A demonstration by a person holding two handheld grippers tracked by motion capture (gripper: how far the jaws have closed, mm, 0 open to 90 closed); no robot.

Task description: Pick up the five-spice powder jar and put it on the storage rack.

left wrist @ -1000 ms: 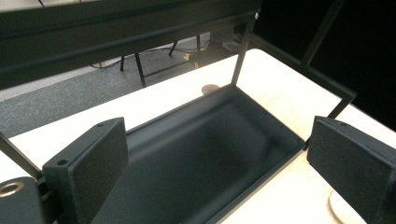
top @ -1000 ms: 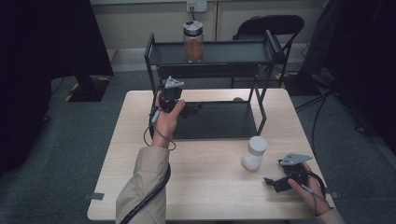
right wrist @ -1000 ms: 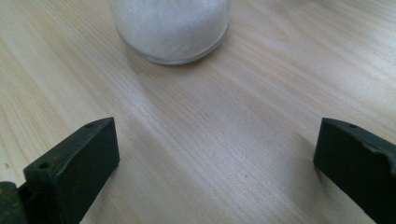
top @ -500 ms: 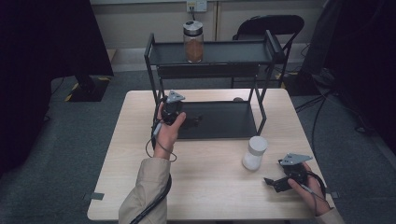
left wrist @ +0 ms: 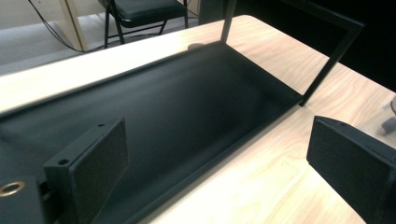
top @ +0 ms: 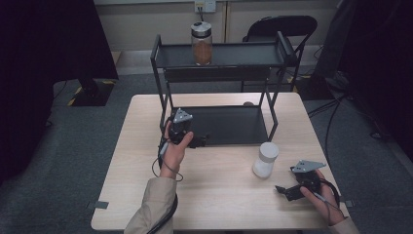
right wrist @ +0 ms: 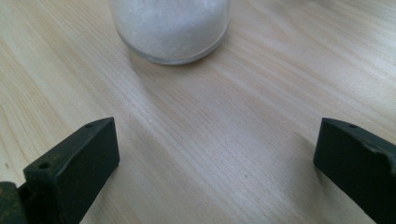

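Worktop (top: 219,195): pale wood; rack and both jars carried on it.
Rack (top: 219,53): black, two tiers; lower tray bare.
Brown jar (top: 201,43): already set on top tier, left of centre — judged done.
White jar (top: 265,159): upright on worktop, in front of rack's right end, not yet gripped — judged the part left.
Left gripper (top: 203,141): jaws spread, nothing between; at lower tray's front edge.
Right gripper (top: 282,190): jaws spread, pointed at white jar, near, not touching.
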